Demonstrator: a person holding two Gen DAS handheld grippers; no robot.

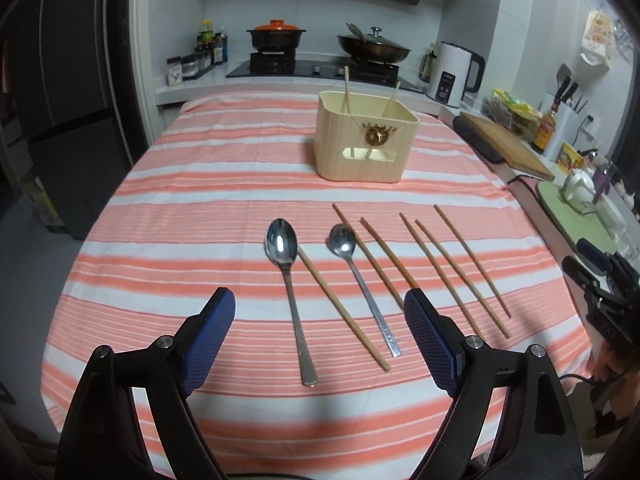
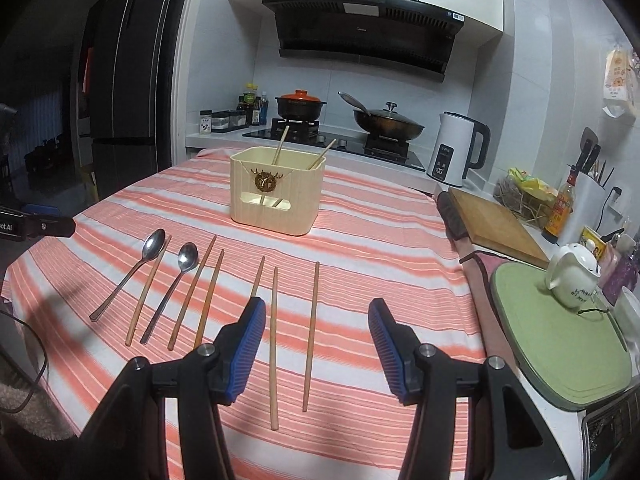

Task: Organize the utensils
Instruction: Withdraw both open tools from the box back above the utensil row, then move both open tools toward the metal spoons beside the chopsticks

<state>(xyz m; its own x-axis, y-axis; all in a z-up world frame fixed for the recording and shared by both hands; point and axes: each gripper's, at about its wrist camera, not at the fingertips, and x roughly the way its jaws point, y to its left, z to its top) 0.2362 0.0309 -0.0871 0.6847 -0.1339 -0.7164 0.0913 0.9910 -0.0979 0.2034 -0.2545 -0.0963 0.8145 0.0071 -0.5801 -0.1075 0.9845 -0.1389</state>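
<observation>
You are holding both tools above the striped tablecloth [image 1: 200, 200], short of the cream utensil holder [image 1: 366, 140], and neither one is carrying anything. Your left gripper [image 1: 320, 344] is hanging with its blue pads spread wide, and your right gripper [image 2: 317, 344] is likewise gaping with nothing between its fingers.

Two chopsticks [image 2: 280, 142] are already leaning inside the holder, so by my reading you are partway through the sorting, with most of the work ahead. On your side of the holder, a row of utensils is lying on the cloth: a large spoon [image 1: 290, 292] farthest to the holder's left, a smaller spoon [image 1: 360, 284] beside it, and six loose chopsticks. One chopstick [image 1: 342, 308] is lying between the two spoons; the others are fanning out toward the holder's right.

Your right tool is framing two chopsticks, the nearer chopstick [image 2: 274, 344] just inside its left pad and the outer chopstick [image 2: 311, 332] more central. That looks like the pick you are lining up. The next move is probably calling for you to lower the right tool over one stick, pinching across its thin shaft near the middle so it is not pivoting, then carrying it to the holder and dropping it in upright.
</observation>
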